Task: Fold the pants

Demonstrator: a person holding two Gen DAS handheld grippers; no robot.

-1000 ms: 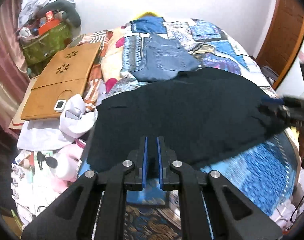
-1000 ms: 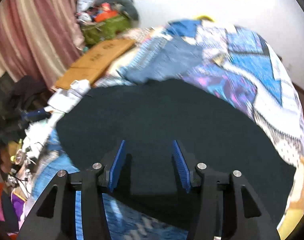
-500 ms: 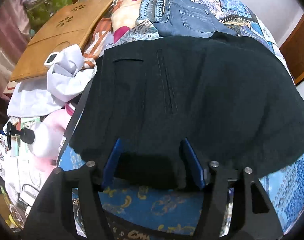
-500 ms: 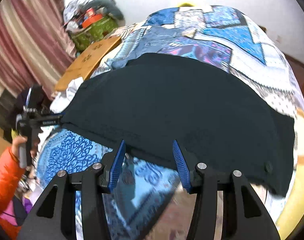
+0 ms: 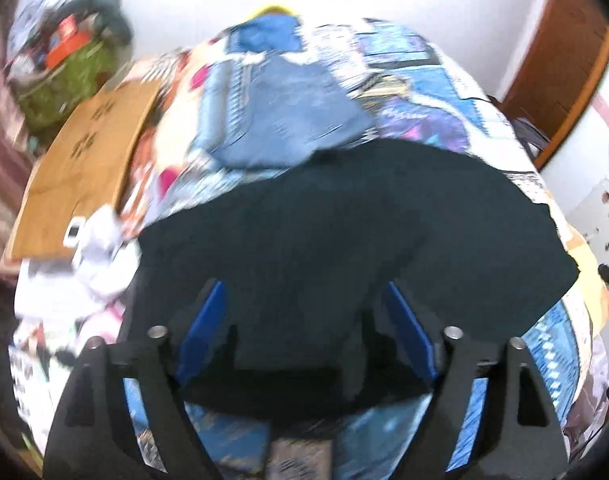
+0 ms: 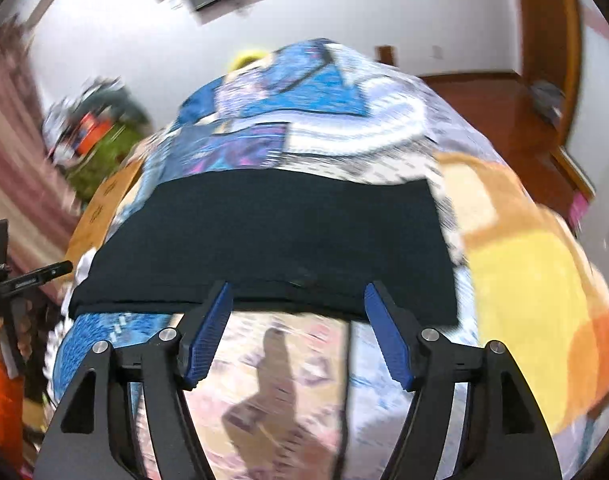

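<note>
board: [image 5: 84, 152] tan wood lap board w/ cut-outs, far L of my left cam, on the clutter beside the bed.
jeans: [image 5: 288, 120] blue denim, lying on the quilt just behind the pants; blurred.
quilt: [image 5: 436, 80] patchwork bed cover, blue/white/orange, under everything.
pants: [image 5: 344, 232] [image 6: 264, 248] black, spread flat across the quilt, near edge toward me. Right cam shows them as a wide dark rectangle.
left gripper: [image 5: 304, 312] my L, jaws spread wide, nothing between them. Blue pads over the pants' near edge; contact w/ cloth – can't tell.
right gripper: [image 6: 298, 316] my R, jaws wide apart too, holding nothing. Tips at the pants' near hem, bare quilt showing between the fingers.
door: [image 5: 560, 60] brown wood, far R past the bed.
</note>
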